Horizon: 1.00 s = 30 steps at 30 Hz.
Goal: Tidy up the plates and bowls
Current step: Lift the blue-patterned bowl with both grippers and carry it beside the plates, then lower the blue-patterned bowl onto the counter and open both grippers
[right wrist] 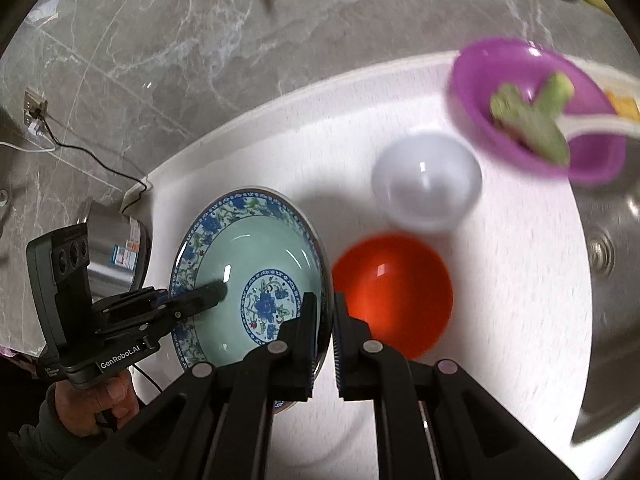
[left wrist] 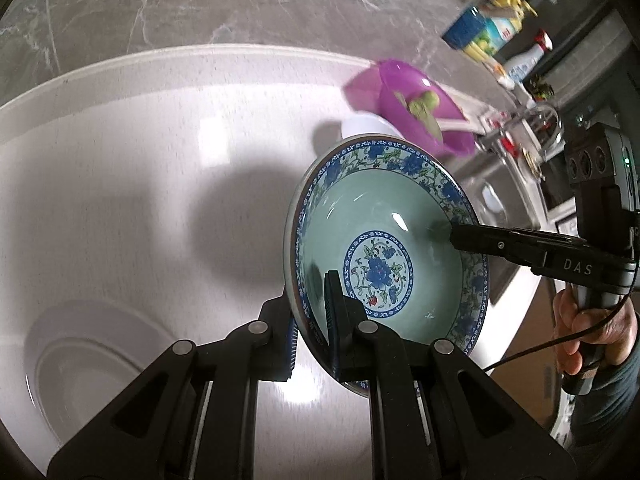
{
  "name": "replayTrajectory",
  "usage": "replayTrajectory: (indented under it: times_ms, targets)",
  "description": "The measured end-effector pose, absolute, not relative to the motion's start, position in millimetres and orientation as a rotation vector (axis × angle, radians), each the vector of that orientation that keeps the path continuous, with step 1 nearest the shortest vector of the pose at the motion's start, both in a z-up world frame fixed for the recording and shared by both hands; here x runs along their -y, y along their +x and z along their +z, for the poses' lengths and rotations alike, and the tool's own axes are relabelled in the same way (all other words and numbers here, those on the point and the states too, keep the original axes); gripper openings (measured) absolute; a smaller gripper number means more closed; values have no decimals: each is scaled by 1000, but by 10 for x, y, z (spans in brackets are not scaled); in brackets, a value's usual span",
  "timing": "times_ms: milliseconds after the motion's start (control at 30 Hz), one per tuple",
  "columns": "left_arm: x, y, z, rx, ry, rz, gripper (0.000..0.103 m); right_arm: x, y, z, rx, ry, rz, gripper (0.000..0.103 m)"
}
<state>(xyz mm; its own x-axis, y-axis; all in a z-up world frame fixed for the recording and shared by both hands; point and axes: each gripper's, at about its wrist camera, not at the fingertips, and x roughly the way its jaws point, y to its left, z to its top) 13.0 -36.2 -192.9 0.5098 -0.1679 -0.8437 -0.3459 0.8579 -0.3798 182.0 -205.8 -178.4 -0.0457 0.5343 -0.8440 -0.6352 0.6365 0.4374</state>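
the green bowl (left wrist: 384, 248) with the blue flower rim hangs tilted above the white counter (left wrist: 140, 160), carried by both tongs at once. the left gripper (left wrist: 312, 320) pinches the bowl's near rim, one finger inside the bowl and one outside against its wall. the right gripper (right wrist: 322, 340) pinches the opposite rim the same way, the rim running up between its two fingers. in the left wrist view the right gripper comes in from the right, its black finger (left wrist: 480, 238) lying on the bowl's inner slope, with a hand (left wrist: 588, 332) on its handle. in the right wrist view the left gripper comes in from the left, its fingertip resting on the green inside of the bowl.

just right of the held bowl, on the counter, sits an orange bowl (right wrist: 394, 292); beyond it a white bowl (right wrist: 426, 180), and farther right a purple bowl (right wrist: 536, 112) holding green pieces and a white spoon. a steel sink (right wrist: 612, 264) lies at the far right.
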Motion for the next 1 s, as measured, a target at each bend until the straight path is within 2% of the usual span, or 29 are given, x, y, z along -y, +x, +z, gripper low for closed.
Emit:
replayTrajectory:
  times_ms: [500,1000]
  targets:
    - [1051,-557,-2562,-1181,-521,67,11,2623,1173,-2384,-1452,-24,879,9]
    - [1134,-427,-2985,-1228,-514,84,11,2735,1121,-2811,-1514,14,876,9]
